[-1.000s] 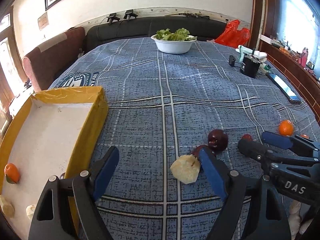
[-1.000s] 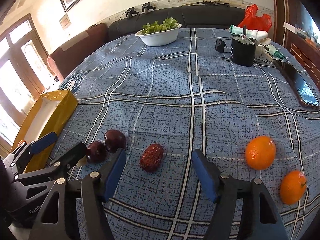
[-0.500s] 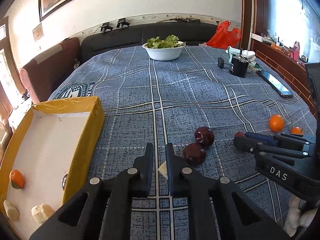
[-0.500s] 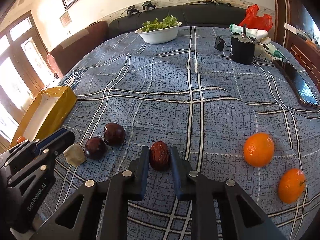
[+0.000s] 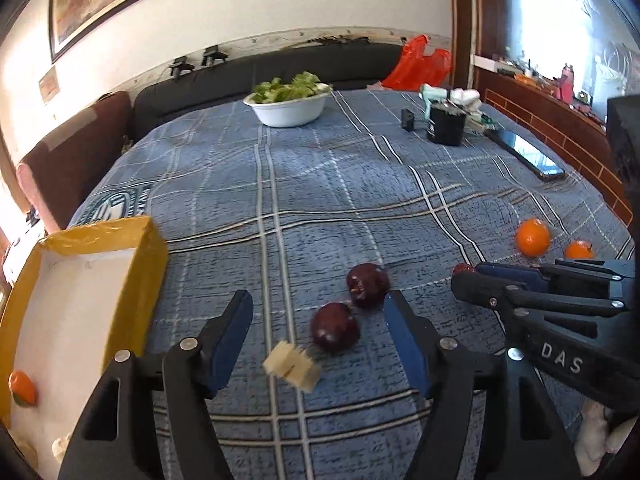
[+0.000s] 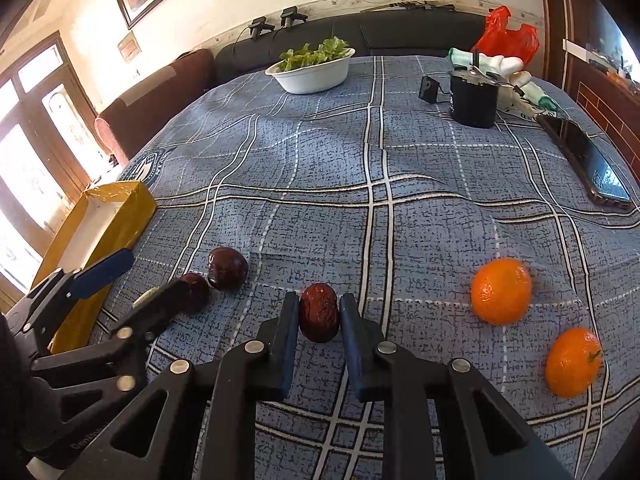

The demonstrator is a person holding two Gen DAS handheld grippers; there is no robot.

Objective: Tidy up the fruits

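A wrinkled red date (image 6: pixel 318 312) is being gripped between the closed jaws of the right gripper (image 6: pixel 319 314) on the blue cloth (image 6: pixel 400 168). The left gripper (image 5: pixel 318 334), its jaws having just been opening, is being held spread around a pale fruit piece (image 5: pixel 292 365), which is blurred and untouched.

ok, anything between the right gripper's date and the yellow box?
Yes. The right gripper is shut on the date; toward the yellow box sit two dark red fruits and the left gripper, both in the direct line.
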